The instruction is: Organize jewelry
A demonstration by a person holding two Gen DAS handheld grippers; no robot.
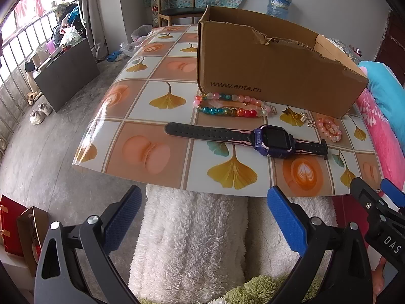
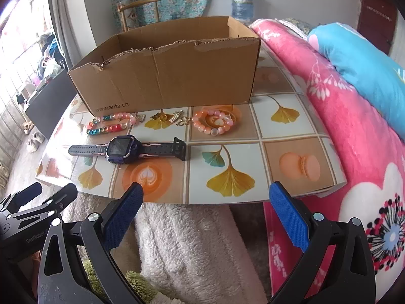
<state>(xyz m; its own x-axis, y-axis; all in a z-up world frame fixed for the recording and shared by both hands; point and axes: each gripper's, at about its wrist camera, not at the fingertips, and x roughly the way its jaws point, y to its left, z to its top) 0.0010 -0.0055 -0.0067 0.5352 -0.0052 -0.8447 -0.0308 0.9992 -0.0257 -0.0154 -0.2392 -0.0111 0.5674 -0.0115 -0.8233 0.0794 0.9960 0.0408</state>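
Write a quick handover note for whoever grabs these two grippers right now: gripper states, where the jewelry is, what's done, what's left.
Left gripper: open, empty, short of the table's near edge.
Right gripper: open, empty, likewise held back.
On the table, in front of the cardboard box: watch nearest; behind it, the multicolored bead bracelet, small gold charms and pink bead bracelet.
Done: nothing is visibly in the box, though its floor is hidden.
Left: presumably move every piece into the box.
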